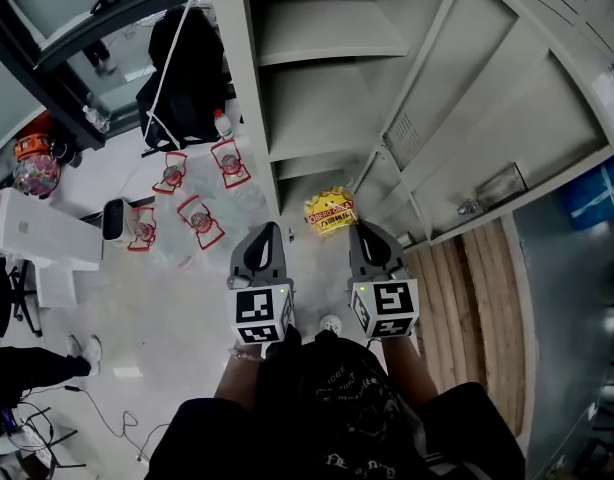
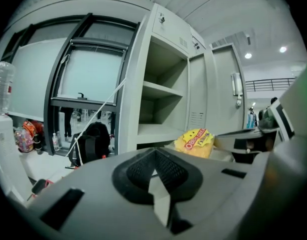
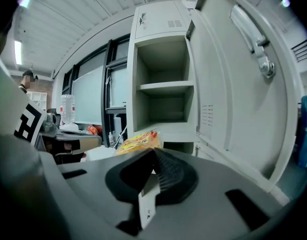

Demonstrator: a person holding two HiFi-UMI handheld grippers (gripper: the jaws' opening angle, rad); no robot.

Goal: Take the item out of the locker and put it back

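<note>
As the person faces a tall pale grey metal locker [image 1: 242, 68], seen steeply from above, a gripper is held out in each hand, the two side by side. The right gripper [image 1: 365, 230] has its jaws closed on the edge of a crinkly yellow snack bag [image 1: 329, 211] with red lettering. The bag hangs in the air just left of that gripper's tip, between the two grippers and in front of the locker's lower shelves. The left gripper [image 1: 266, 232] is near the bag but apart from it, with its jaws pressed together and nothing between them. The locker's door [image 1: 507, 118] stands wide open to the right. Left of the locker, a black backpack [image 1: 182, 68] rests below a dark window frame. Several small red-framed objects [image 1: 199, 218] lie on the pale floor [image 1: 167, 308].
</note>
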